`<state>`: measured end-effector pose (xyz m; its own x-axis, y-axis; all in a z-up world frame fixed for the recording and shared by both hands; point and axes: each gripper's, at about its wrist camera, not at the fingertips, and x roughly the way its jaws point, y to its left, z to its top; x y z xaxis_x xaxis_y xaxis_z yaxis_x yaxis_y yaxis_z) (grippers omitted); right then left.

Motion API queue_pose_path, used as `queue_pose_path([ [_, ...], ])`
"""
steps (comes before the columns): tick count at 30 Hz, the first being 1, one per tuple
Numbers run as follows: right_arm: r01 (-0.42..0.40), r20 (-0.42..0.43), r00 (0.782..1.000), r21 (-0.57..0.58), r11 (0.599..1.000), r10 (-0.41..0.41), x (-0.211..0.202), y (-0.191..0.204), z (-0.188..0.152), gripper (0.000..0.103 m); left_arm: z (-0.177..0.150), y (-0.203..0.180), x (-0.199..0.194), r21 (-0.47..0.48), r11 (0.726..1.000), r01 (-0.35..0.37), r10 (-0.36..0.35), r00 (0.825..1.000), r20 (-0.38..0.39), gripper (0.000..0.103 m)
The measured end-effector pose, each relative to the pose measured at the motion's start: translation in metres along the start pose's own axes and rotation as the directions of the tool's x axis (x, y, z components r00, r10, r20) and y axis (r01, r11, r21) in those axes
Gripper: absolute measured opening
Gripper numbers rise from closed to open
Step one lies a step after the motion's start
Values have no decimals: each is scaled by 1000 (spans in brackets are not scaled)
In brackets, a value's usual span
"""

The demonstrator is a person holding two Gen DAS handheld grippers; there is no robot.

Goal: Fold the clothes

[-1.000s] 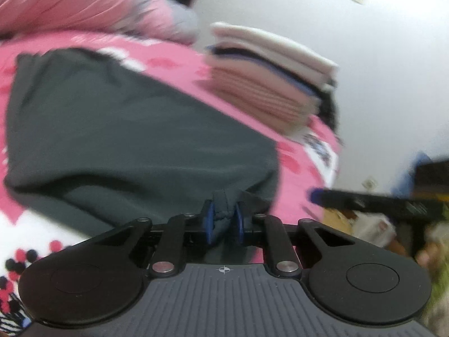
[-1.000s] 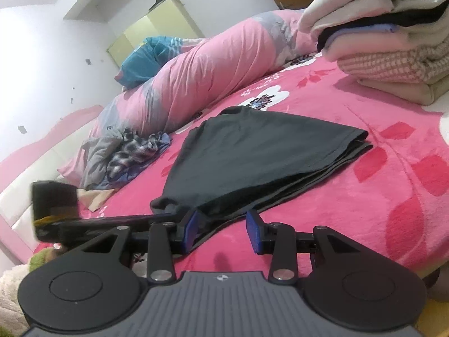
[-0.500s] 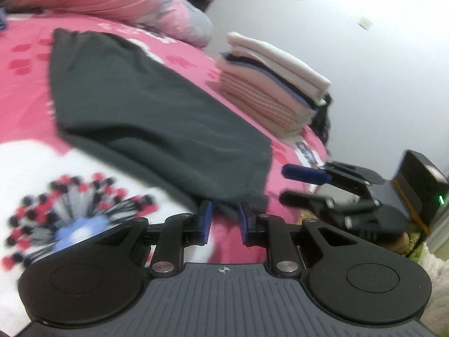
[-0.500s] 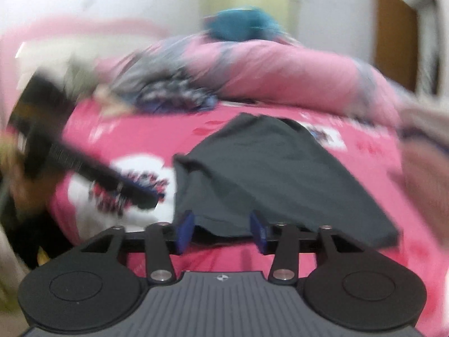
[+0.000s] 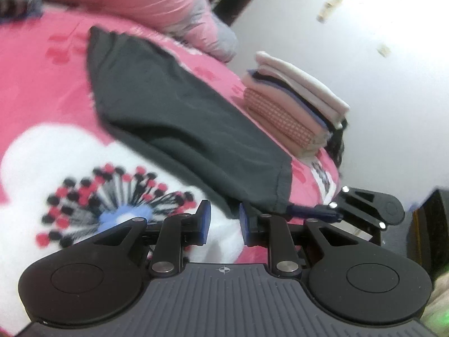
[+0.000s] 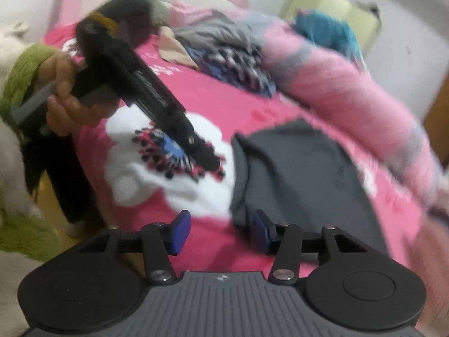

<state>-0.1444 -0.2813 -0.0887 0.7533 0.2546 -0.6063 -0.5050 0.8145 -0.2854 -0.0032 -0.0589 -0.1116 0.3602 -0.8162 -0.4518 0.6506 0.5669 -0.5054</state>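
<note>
Am hovering left gripper (image 5: 221, 221) and right gripper (image 6: 220, 231) at near edge of dark garment (image 5: 179, 129), lying folded flat on pink bedspread (image 5: 36, 90). Left jaws, just opening, narrowly parted; right half-open; both empty. Next: regripping hem for another fold.

A home bedroom. A bed under a pink flowered fleece blanket (image 5: 42, 90) carries a rolled pink quilt (image 6: 336, 84). Beyond the quilt stands what may be a pale yellow wardrobe (image 6: 331, 8), blurred.
</note>
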Motion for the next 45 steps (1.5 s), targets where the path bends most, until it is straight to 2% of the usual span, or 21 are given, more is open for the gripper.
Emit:
queue_pose_path([
  [2,-10,-15,1000,149,989,12,-4,-17,-8,51,2,-19,7,132,991,-15,16,1000,-6,29],
  [4,-20,-14,1000,293,956,25,-8,-35,-16,51,1,-41,17,292,956,-23,27,1000,-9,35],
  [5,-25,-1,1000,357,934,28,-12,-43,-20,51,-1,-52,23,374,927,-24,30,999,-10,35],
  [8,-30,40,999,506,862,11,-24,-64,-33,51,-6,-81,41,578,816,-19,37,999,-20,37],
  [12,-6,58,998,622,783,-39,-35,-87,-50,51,-23,-100,64,747,664,-29,78,996,-31,37],
  [14,-4,72,996,651,759,-57,-40,-94,-56,51,-30,-101,71,793,608,-44,103,994,-24,36],
  [15,-5,81,995,661,751,-65,-42,-96,-59,51,-32,-102,73,804,593,-50,109,994,-19,36],
  [16,-8,91,993,669,743,-72,-44,-98,-61,51,-31,-101,76,807,588,-55,114,993,-14,30],
  [17,-9,101,992,677,735,-80,-46,-100,-63,51,-29,-100,77,803,593,-63,118,993,-9,23],
  [18,-9,107,990,683,730,-87,-47,-101,-64,51,-26,-99,77,790,610,-60,115,993,-13,21],
  [20,-7,119,988,681,732,-101,-47,-101,-65,51,-18,-96,74,742,669,-42,93,995,-27,13],
  [23,-9,139,984,666,746,-112,-50,-99,-65,51,-3,-89,69,654,757,-11,63,997,-55,8],
  [24,-11,145,983,656,755,-112,-51,-98,-65,51,3,-84,67,607,795,6,45,997,-68,7],
  [27,-10,156,983,582,813,-99,-47,-90,-57,51,26,-65,63,413,908,69,-32,995,-98,5],
  [29,-2,155,984,493,870,-86,-42,-78,-49,52,41,-46,60,253,960,122,-98,989,-107,5],
  [31,10,153,986,380,925,-73,-34,-63,-39,53,53,-32,60,134,978,157,-143,984,-108,5],
  [35,37,155,986,141,989,-59,-15,-34,-23,54,64,-20,61,25,981,193,-190,977,-99,5],
  [37,55,145,988,27,998,-58,-3,-22,-18,54,66,-17,63,-9,979,202,-202,974,-97,5],
  [40,85,129,989,-114,990,-70,12,-7,-15,54,69,-13,64,-45,975,217,-220,971,-96,5],
  [44,70,103,993,-172,983,-53,27,-3,-13,51,70,-12,65,-58,973,224,-228,969,-92,5],
  [45,67,95,994,-180,981,-50,30,-3,-12,46,70,-12,65,-59,973,225,-230,969,-92,5],
])
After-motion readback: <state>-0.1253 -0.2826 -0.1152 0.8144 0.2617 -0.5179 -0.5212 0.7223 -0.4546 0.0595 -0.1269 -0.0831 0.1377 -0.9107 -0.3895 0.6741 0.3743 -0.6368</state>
